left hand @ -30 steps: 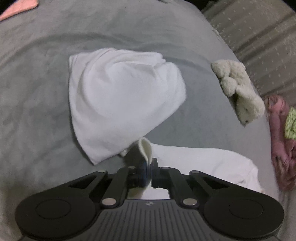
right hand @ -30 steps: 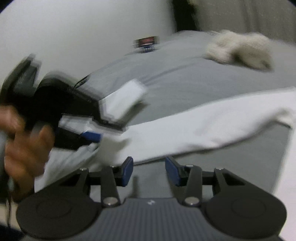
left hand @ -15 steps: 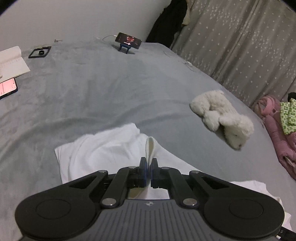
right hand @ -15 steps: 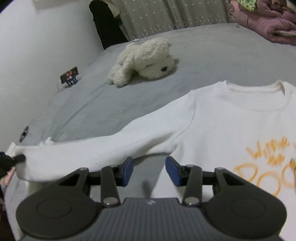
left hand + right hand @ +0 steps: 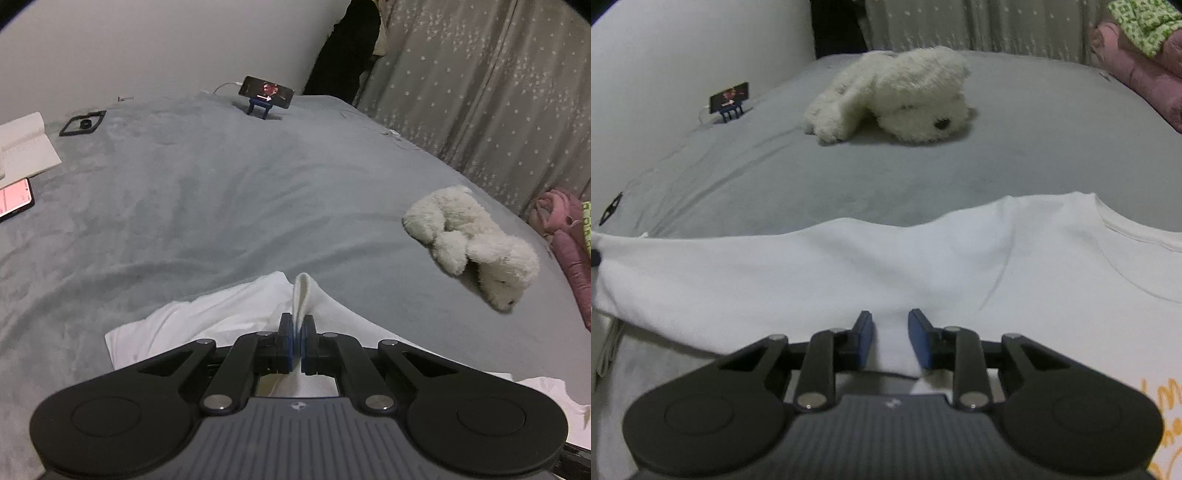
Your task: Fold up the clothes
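You're working over a grey bed (image 5: 229,206), w/ a white long-sleeve shirt (image 5: 923,258) lying spread on it. Your left gripper (image 5: 297,334) is clenched tight on a fold of the shirt's edge; a small loop of white fabric is sticking up just past the pinched jaws, and the rest of that part is lying flat on the bed below and to the left. Your right gripper (image 5: 891,334) is sitting over the sleeve near the shoulder seam, jaws closing, w/ a ridge of white fabric between the blue pads (image 5: 865,341); can't tell if both pads are pressing on it yet. In the right wrist view the sleeve is stretching out to the left edge, the collar is showing at the right, and orange print is peeking in at the bottom right corner. A white plush dog (image 5: 897,96) is lying on the bed beyond the shirt, apart from it. A phone on a blue stand (image 5: 266,94) is standing at the far end near the wall. Pink bedding (image 5: 565,236) is bunching at the right side.
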